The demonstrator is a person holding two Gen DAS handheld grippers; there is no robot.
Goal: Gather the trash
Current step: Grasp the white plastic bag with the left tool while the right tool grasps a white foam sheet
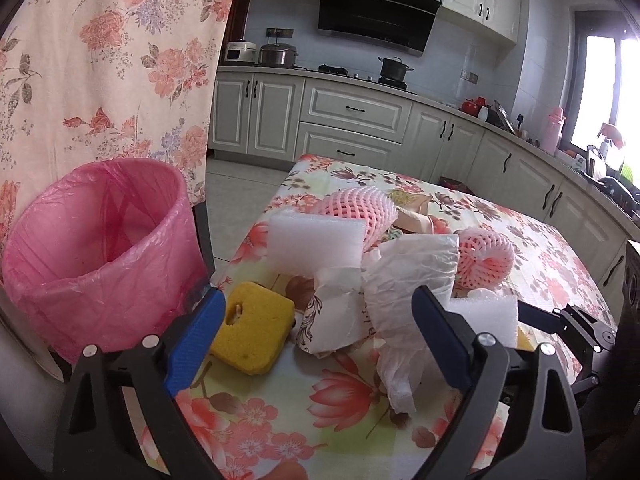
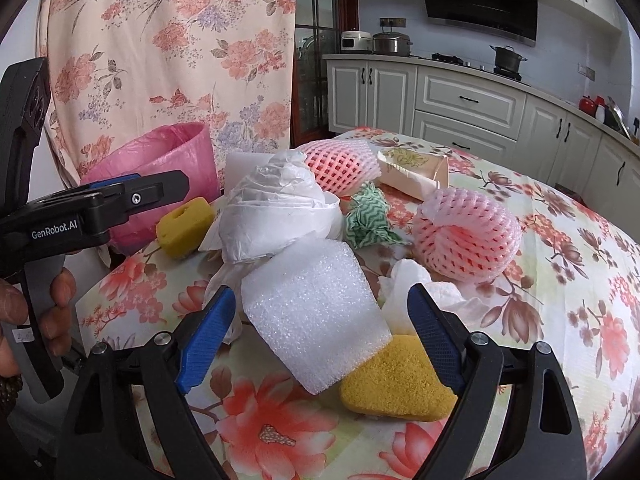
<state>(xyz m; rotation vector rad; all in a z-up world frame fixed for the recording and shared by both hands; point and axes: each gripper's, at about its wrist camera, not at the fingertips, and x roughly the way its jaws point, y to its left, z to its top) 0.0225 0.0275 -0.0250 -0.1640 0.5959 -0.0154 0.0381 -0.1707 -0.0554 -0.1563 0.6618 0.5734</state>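
The trash sits in a heap on the flowery table (image 1: 560, 248), and the pink bin (image 1: 100, 248) waits at the table's far left corner. The left gripper (image 1: 320, 316) has its blue jaws wide apart. Between them, nearer the bin, lies a yellow sponge (image 1: 252, 332), with crumpled white paper (image 1: 408, 280) just past it. Nothing is pinched. The right gripper (image 2: 320, 320) is also spread wide, with a white foam block (image 2: 316, 312) between its jaws. The pads look close to the foam, but I cannot be sure they touch it.

What could go wrong? The foam is light and squashy. A crooked squeeze might make it pop out, or drag the second yellow sponge (image 2: 396, 380) beside it along. The two grippers are near each other and could bump.

Only the right view shows the green zigzag cloth (image 2: 368, 216), farther from the bin. Only the left view looks down inside the bin.
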